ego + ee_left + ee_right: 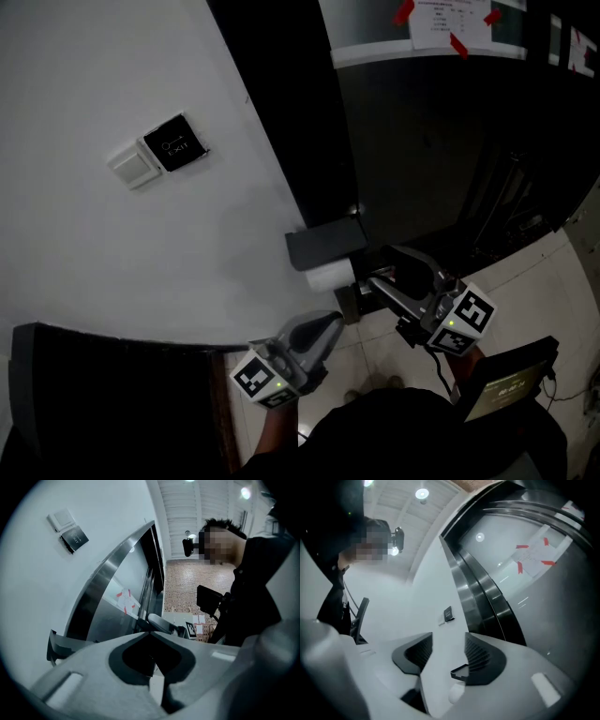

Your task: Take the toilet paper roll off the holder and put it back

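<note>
Both grey, black-padded: left tool (330, 323), right tool (380, 279); each bears a square-marker cube (466, 321).

The white wall (112, 84) blocks the left, and the grey holder lid (323, 244) covers the toilet paper roll (328, 276) from above. Right of the roll, over the floor (534, 272), room is open.

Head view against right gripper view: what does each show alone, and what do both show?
Only the head view: the toilet paper roll at its holder, and the left gripper. Only the right gripper view: ceiling lights and the right gripper's fingers apart, nothing between them. Both: the white wall, its switch plate, the red-taped notice.
</note>
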